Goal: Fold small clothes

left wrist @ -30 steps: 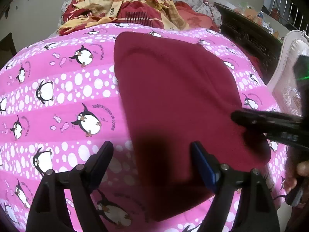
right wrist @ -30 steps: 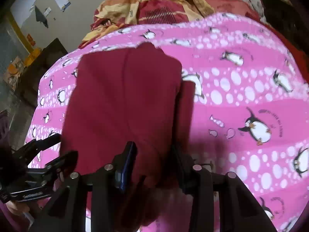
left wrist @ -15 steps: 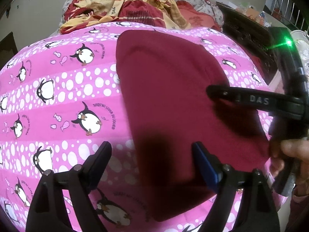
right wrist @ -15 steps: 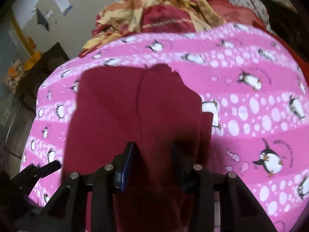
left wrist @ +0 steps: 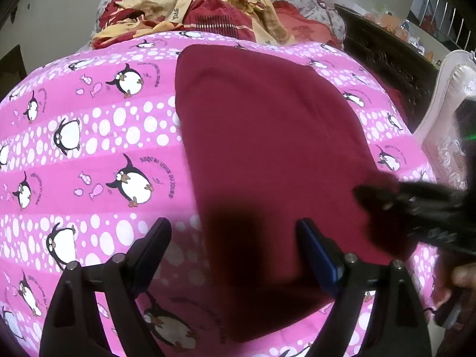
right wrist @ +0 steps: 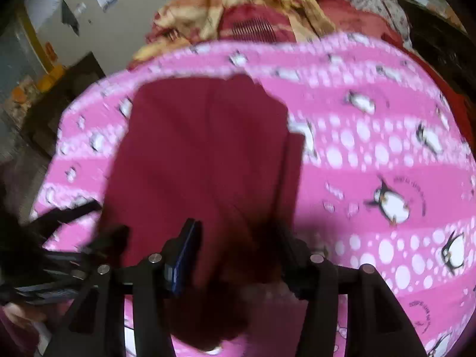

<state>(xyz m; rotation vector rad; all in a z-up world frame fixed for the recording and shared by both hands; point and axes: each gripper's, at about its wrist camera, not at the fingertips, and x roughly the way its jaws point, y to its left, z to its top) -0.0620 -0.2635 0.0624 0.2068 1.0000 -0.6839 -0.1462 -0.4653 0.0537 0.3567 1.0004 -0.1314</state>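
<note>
**Right gripper holds the cloth's near edge; left gripper hangs unclenched**

The right gripper (right wrist: 238,247) is clamped on bunched fabric of the maroon cloth (left wrist: 267,148), which lies folded on the penguin blanket (left wrist: 89,148). The left gripper (left wrist: 235,238) hangs over the cloth's near left edge, jaws wide apart, gripping nothing. Beyond lies a crumpled quilt (left wrist: 193,9); a white headboard (left wrist: 452,95) stands to the right. The right view is blurred.

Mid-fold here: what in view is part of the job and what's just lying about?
Job: dark red garment; left claw, open; right claw.
Lying about: penguin blanket underneath; crumpled red-and-yellow bedding; white chair.
</note>
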